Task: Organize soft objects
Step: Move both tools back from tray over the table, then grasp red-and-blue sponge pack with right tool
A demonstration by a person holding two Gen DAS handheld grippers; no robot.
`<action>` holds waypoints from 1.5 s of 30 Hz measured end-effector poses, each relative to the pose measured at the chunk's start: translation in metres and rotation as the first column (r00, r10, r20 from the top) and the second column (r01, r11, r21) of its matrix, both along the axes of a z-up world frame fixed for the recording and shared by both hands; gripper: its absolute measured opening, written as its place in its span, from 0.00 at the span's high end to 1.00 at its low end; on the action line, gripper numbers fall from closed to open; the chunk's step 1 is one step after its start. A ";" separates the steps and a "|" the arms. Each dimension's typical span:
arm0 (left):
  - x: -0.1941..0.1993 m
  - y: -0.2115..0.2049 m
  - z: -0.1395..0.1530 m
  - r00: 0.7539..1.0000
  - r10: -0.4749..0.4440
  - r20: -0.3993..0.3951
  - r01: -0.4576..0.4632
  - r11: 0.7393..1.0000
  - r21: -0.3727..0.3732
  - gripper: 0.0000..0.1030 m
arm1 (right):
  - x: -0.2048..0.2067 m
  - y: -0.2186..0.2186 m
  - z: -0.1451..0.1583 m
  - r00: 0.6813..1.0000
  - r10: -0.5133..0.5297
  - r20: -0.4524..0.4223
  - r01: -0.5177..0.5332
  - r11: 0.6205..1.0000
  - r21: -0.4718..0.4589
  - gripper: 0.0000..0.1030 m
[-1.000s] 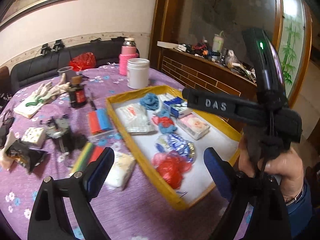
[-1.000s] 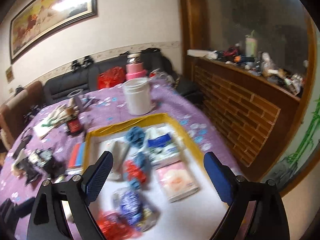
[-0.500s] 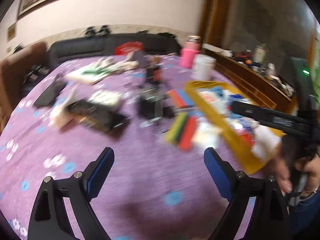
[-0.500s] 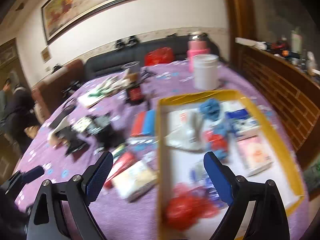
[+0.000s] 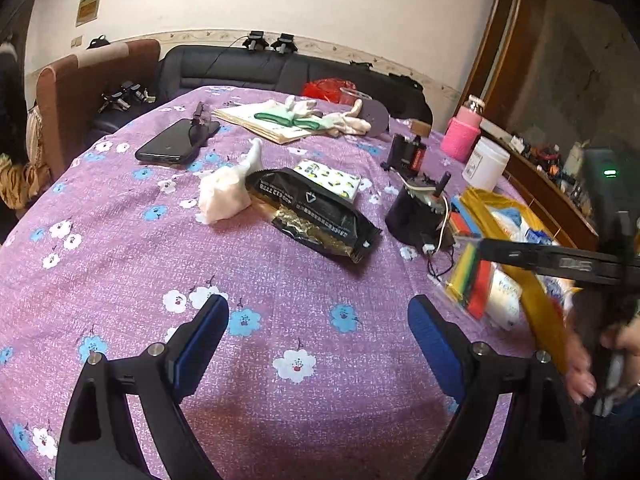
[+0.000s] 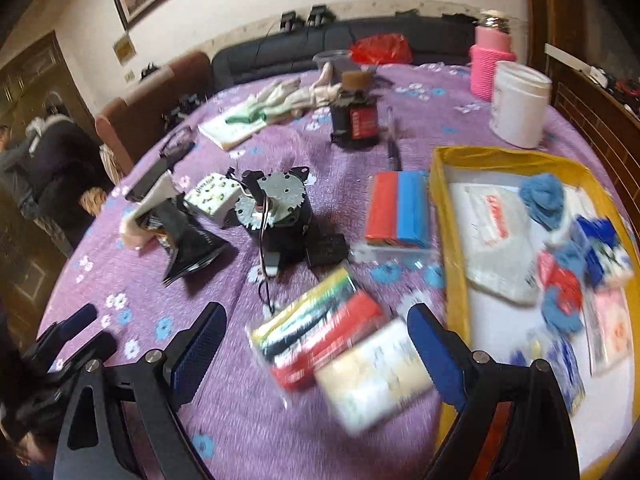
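Tray (image 6: pixel 448 240) already holds several soft packets; tissue pack (image 6: pixel 372 372) and others remain on the table (image 5: pixel 120 264). Left hand-held gripper (image 5: pixel 318 332) and right hand-held gripper (image 6: pixel 316 336) both gape empty.

On the purple cloth lie one yellow tray (image 6: pixel 451 240), one black motor (image 6: pixel 276 216), one black snack packet (image 5: pixel 316 216), one phone (image 5: pixel 172 146) and one white jar (image 6: pixel 518 108). Two flat packs of coloured strips show: a red-and-blue one (image 6: pixel 400 210) and a multicoloured one (image 6: pixel 320 332) (blurred). Blue-padded grippers number two, the left gripper (image 5: pixel 318 340) and right gripper (image 6: pixel 316 344).
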State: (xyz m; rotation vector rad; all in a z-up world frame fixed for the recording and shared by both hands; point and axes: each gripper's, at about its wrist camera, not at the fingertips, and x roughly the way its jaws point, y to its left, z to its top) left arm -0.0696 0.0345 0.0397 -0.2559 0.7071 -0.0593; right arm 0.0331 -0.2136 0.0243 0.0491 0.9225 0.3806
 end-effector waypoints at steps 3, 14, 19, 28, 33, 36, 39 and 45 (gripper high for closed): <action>-0.002 0.006 0.001 1.000 0.015 0.010 -0.015 0.999 -0.036 0.12 | 0.020 0.011 -0.013 0.999 -0.007 -0.038 0.005 0.998 -0.056 0.09; -0.002 0.012 0.002 0.999 0.003 0.032 0.000 0.995 -0.095 0.12 | -0.006 0.017 -0.001 0.981 0.188 -0.054 -0.180 0.975 0.127 0.09; -0.002 0.013 0.002 0.999 -0.007 0.034 0.010 0.994 -0.108 0.12 | 0.005 -0.011 -0.012 0.996 0.054 -0.074 -0.055 0.998 -0.010 0.09; -0.001 0.012 0.002 0.999 -0.008 0.036 0.012 0.994 -0.109 0.12 | -0.008 0.001 -0.008 0.947 0.259 -0.190 -0.218 0.952 0.214 0.07; -0.002 0.013 0.002 0.999 -0.008 0.039 0.012 0.993 -0.116 0.12 | 0.031 -0.019 0.013 0.993 0.031 -0.110 -0.023 0.997 0.072 0.07; -0.003 0.015 0.001 0.999 -0.005 0.040 0.010 0.992 -0.124 0.12 | 0.050 -0.031 0.000 0.982 -0.020 -0.188 0.043 0.992 0.121 0.08; -0.003 0.015 0.001 0.999 -0.010 0.042 0.015 0.992 -0.127 0.12 | 0.058 -0.037 -0.009 0.975 -0.083 -0.207 0.098 0.993 0.066 0.17; -0.002 0.014 0.001 0.999 -0.021 0.044 0.026 0.992 -0.127 0.12 | 0.071 -0.036 -0.012 0.967 -0.148 -0.208 0.146 0.989 -0.023 0.25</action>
